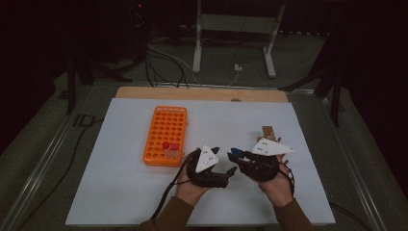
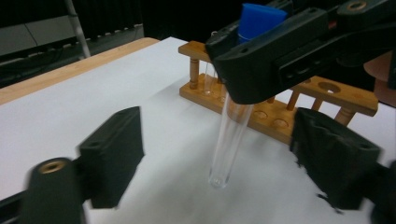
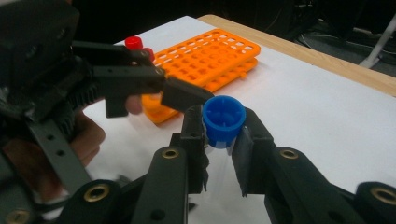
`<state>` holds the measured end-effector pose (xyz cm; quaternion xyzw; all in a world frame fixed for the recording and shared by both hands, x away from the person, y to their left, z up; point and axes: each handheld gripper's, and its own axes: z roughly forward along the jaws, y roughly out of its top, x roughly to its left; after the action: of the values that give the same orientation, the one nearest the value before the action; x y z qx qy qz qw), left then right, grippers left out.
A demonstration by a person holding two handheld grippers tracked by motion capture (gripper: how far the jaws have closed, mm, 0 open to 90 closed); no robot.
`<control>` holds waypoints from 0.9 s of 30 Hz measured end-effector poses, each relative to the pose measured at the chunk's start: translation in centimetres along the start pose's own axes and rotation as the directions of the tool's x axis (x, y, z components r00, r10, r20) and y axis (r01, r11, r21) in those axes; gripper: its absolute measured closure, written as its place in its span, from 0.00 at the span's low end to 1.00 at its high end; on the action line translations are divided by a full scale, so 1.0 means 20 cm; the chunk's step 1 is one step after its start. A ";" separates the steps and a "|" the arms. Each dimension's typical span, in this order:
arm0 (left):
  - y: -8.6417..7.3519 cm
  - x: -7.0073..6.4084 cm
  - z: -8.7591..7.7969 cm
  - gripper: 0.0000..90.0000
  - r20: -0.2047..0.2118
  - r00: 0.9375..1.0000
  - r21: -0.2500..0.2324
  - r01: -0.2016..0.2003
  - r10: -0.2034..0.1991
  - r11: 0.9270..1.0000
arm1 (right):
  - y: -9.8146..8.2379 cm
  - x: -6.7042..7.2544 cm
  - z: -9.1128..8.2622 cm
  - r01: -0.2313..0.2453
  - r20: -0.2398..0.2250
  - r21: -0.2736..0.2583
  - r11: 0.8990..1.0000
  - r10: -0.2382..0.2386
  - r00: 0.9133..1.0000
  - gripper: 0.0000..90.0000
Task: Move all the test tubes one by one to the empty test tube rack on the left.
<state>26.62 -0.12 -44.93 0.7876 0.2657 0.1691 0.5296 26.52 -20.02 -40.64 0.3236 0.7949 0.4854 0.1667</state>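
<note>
A clear glass test tube [image 2: 229, 140] with a blue ribbed plastic cap [image 3: 223, 120] is hanging upright above the white bench [image 1: 120, 192], just below its cap clenched in the right claw [image 3: 223, 140]. The left claw [image 2: 219, 163] is standing released, its jaws flanking the tube's rounded bottom without touching. A misjudged closing could knock the smooth tube askew or slip it loose. Behind are standing a turned wooden rack [image 2: 280, 112] and an orange perforated plastic rack [image 1: 165, 134].
</note>
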 end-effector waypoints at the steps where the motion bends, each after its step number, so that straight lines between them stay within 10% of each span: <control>1: 0.00 0.00 0.01 0.27 -0.003 1.000 0.005 -0.001 0.001 1.000 | 0.00 0.00 0.00 0.000 -0.002 -0.001 1.000 0.000 1.000 0.84; 14: -0.01 -0.01 0.02 0.81 0.071 0.997 0.003 0.024 -0.024 1.000 | -0.01 0.02 0.01 -0.002 -0.023 0.003 1.000 0.002 1.000 0.84; 19: -0.01 -0.01 0.02 0.85 0.082 0.997 0.007 0.016 -0.017 1.000 | -0.02 0.01 0.01 -0.006 -0.027 0.004 1.000 0.006 1.000 0.83; 27: -0.01 0.01 0.02 0.86 0.059 0.998 0.006 0.034 -0.034 0.999 | -0.02 -0.02 -0.03 -0.018 -0.042 -0.025 1.000 0.017 0.999 0.52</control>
<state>26.92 -0.13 -45.32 0.7890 0.2638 0.1359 0.5379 26.28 -20.77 -40.80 0.3181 0.7891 0.5036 0.1502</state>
